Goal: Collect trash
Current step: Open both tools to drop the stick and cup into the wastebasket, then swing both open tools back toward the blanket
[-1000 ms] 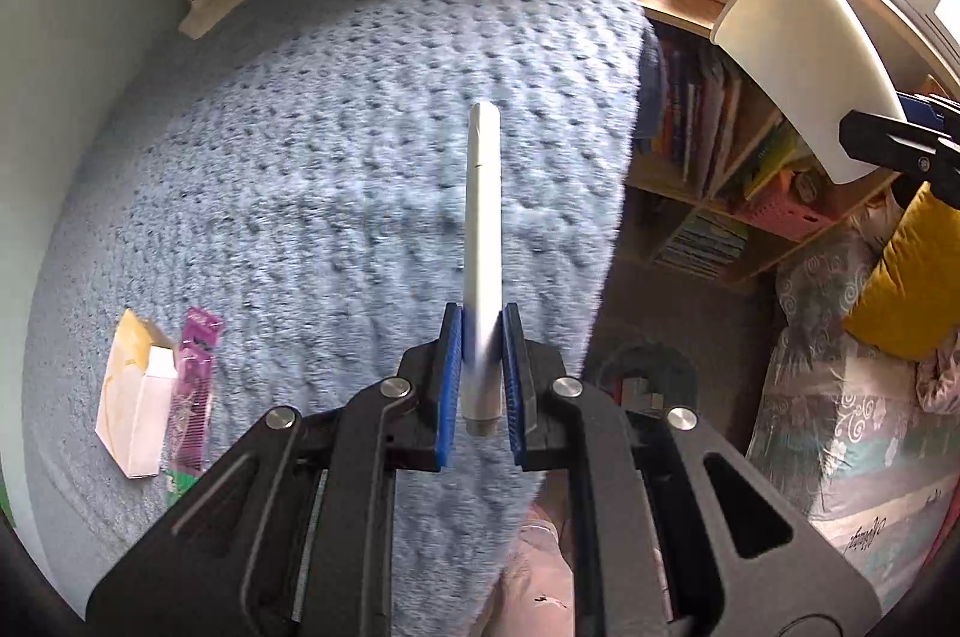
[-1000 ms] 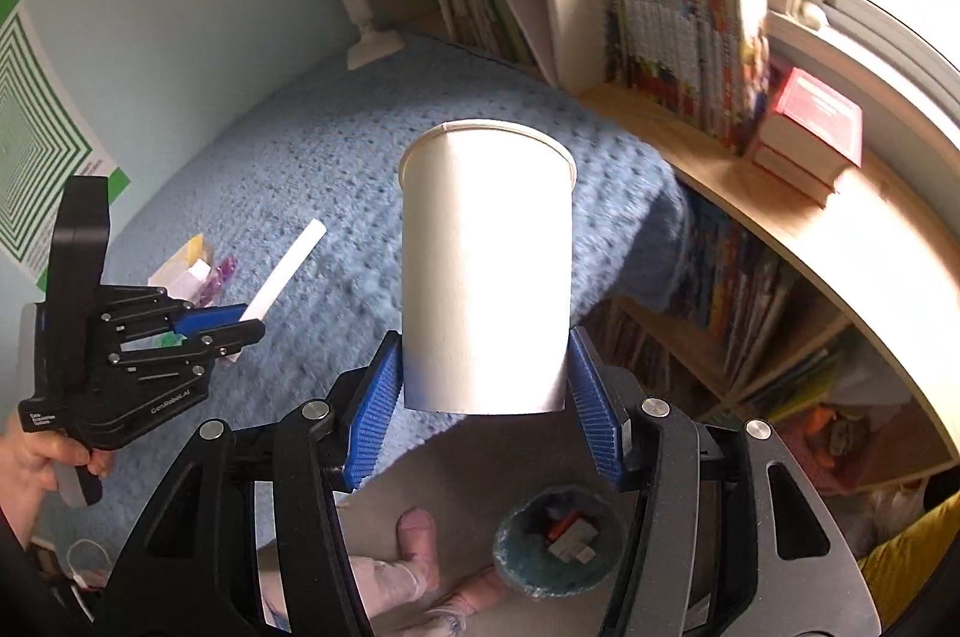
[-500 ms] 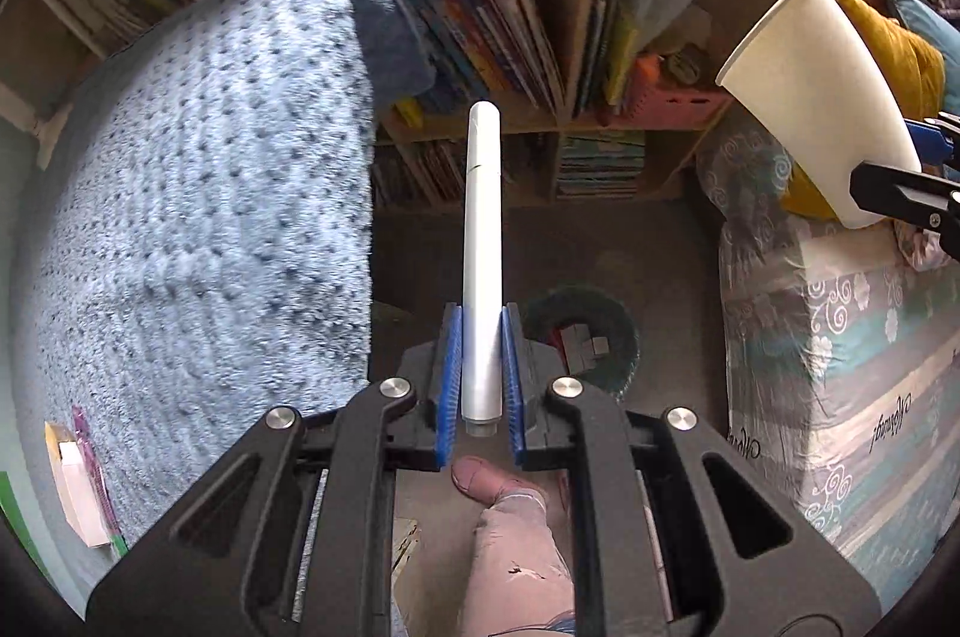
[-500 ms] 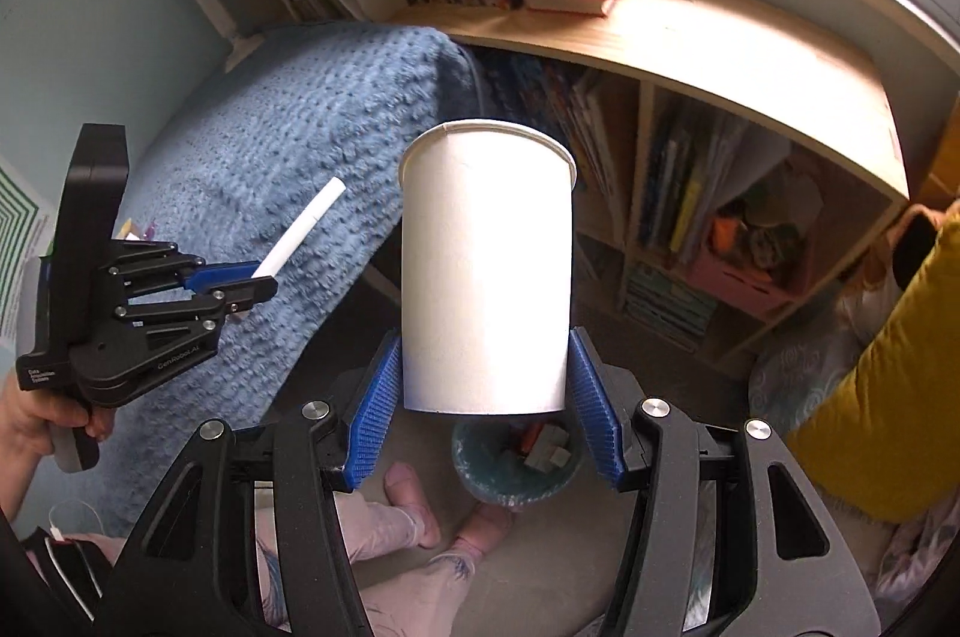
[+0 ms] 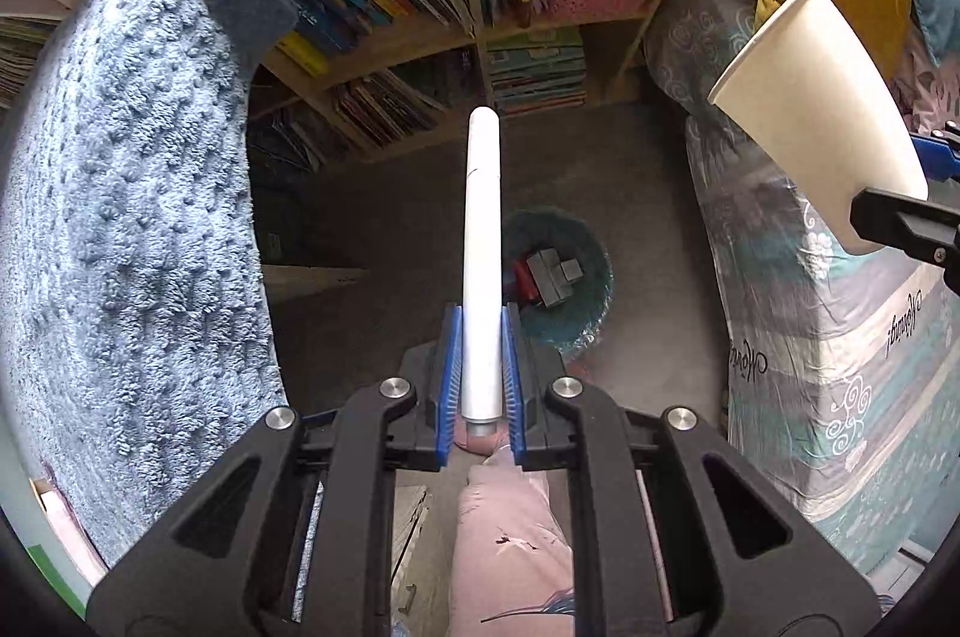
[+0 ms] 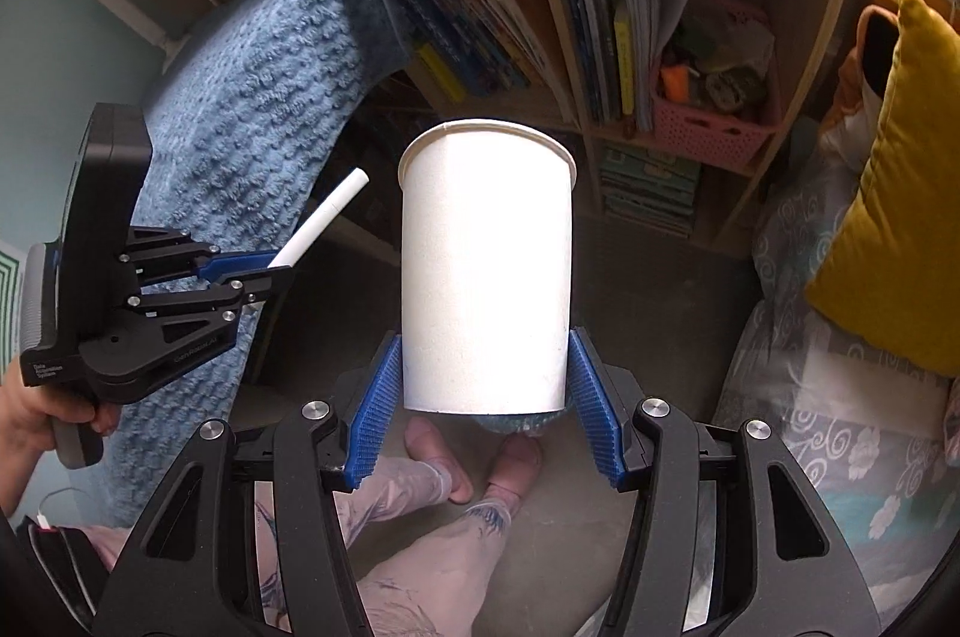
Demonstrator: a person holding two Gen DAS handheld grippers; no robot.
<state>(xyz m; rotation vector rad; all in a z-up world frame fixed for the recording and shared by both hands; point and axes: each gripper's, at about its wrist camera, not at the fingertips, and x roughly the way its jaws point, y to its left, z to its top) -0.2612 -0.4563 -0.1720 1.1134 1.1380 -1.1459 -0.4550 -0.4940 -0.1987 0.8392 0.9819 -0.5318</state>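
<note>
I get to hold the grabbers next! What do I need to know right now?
Left gripper: shut on a white tube, pointing down over the floor.
Right gripper: shut on a white paper cup.
The teal trash bin sits on the floor just below both, already holding some dark scraps.
Done: both pieces picked up and brought near the bin.
Left: neither is dropped yet. Probably line each up over the bin and open the jaws.
</note>
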